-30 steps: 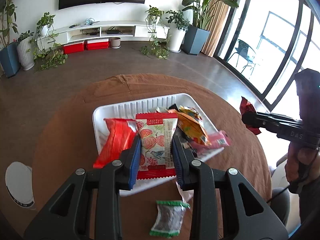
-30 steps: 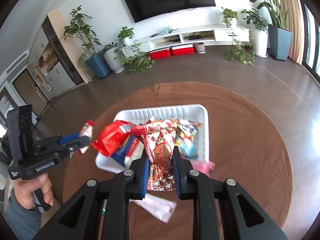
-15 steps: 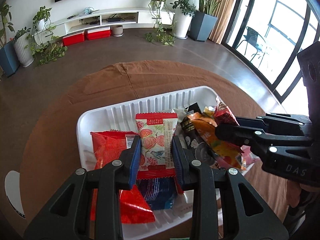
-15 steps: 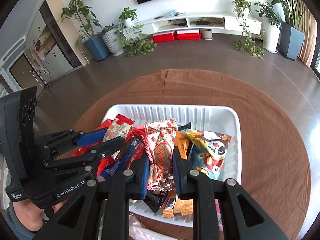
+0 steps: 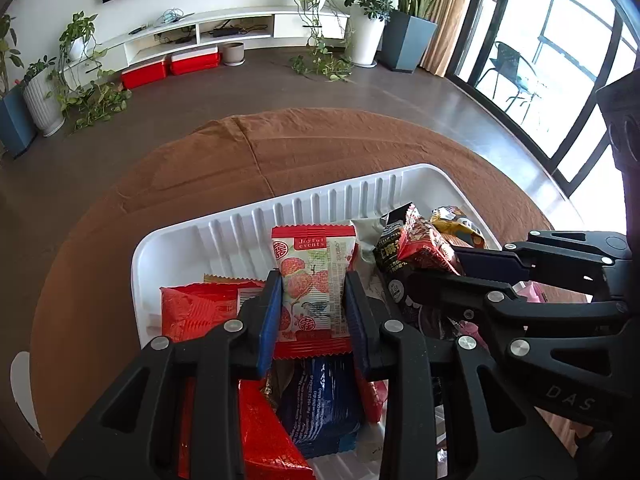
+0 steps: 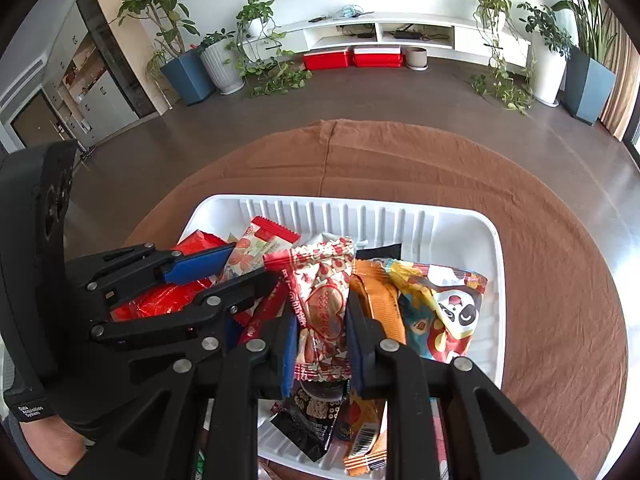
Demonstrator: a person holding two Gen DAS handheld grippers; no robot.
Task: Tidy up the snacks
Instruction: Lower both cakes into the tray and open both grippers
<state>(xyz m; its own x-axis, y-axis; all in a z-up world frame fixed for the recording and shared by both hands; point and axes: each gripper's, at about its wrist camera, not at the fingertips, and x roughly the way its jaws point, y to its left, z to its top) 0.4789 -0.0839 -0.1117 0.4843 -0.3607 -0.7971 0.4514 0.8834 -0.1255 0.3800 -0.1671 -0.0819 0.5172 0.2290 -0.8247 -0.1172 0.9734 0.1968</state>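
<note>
Gripping packets: left tool (image 5: pixel 313 300) strawberry packet (image 5: pixel 312 280), right tool (image 6: pixel 322 332) heart-print packet (image 6: pixel 324 304).

Blue packet (image 5: pixel 320 408) half hidden under the left hand-held gripper (image 5: pixel 313 300); its small print unreadable

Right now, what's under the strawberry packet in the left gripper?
Under the strawberry packet, inside the white tray, lie a blue packet and a red packet. The gripper fingers cover whatever lies beneath those.

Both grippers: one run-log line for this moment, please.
left gripper: shut on strawberry packet | right gripper: shut on heart packet | both over white tray
</note>
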